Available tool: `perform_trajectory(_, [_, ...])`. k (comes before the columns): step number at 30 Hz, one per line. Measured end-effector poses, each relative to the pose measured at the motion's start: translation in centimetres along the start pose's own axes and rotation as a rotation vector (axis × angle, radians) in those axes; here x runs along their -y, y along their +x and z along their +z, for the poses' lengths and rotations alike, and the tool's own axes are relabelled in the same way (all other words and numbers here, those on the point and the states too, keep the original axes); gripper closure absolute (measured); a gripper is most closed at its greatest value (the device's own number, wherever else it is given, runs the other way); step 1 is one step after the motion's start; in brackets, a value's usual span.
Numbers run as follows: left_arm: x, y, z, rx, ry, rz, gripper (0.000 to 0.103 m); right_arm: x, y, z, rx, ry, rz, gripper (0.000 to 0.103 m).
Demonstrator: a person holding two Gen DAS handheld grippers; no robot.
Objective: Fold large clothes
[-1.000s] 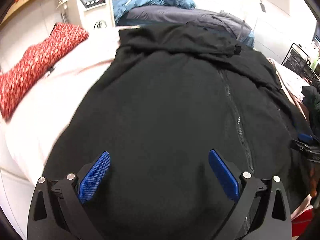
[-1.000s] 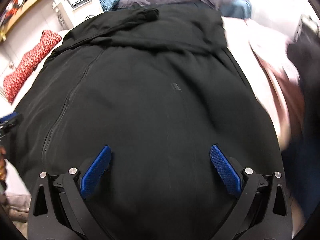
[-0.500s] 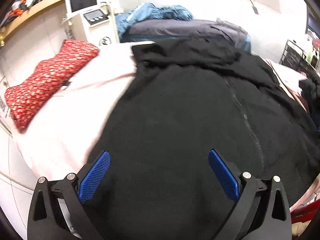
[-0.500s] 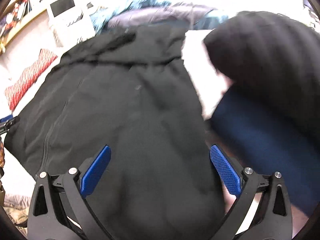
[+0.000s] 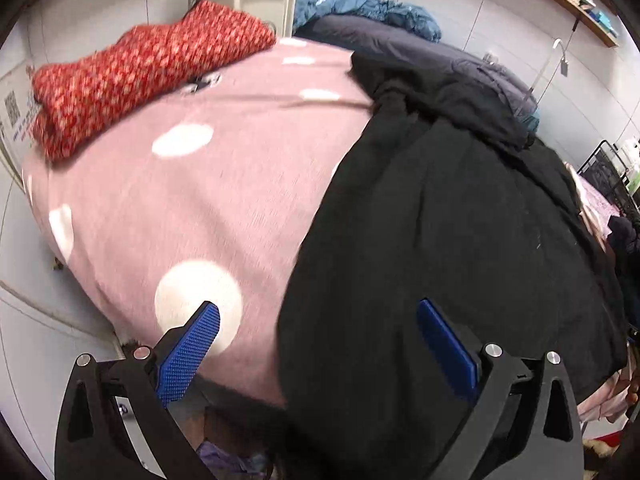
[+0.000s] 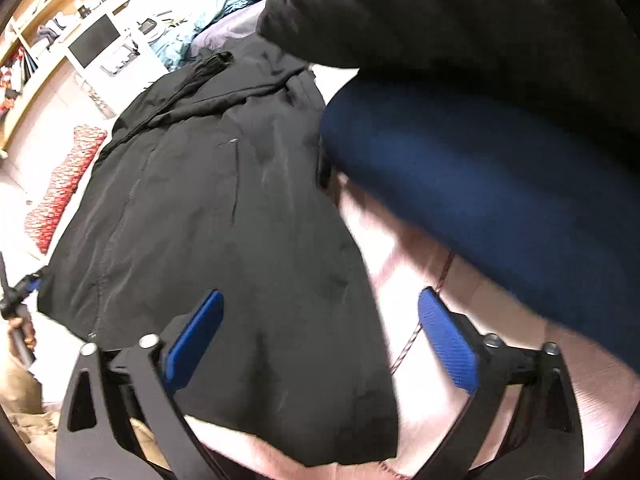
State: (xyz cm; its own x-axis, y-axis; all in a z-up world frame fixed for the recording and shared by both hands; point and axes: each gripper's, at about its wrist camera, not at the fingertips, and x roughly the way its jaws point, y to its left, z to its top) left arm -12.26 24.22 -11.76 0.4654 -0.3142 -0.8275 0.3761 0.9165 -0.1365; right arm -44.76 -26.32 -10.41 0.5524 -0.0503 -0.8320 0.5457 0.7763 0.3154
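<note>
- Across the right half of the left wrist view lies the black coat [image 5: 460, 240], spread on a pink cover with white dots [image 5: 200, 200]; its left edge runs down the middle of the frame.
- At the bottom of that view the left gripper [image 5: 318, 352] stands wide apart, gripping nothing; one blue pad hangs over the pink cover, the other over the coat.
- Upper left there shows a red patterned cushion [image 5: 140, 68].
- Over the lower centre of the right wrist view the right gripper [image 6: 320, 340] has just been narrowing a little, yet is released, with the coat's right edge between its pads, apparently untouched.
- Filling the upper right, blurred, are a dark blue mass [image 6: 500, 184] and a black one [image 6: 460, 12].
</note>
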Motion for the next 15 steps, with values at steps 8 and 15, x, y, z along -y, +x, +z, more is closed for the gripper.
perform_trajectory(8, [0.1,2.5,-1.0,-0.082,0.010,-0.090,0.016,-2.4,1.2,-0.3,-0.054,-0.109,0.034,0.057])
perform_trajectory(15, [1.9,2.4,-1.7,-0.094,0.045,-0.149,0.044,0.0,1.5,-0.3,-0.103,-0.038,0.094,0.074])
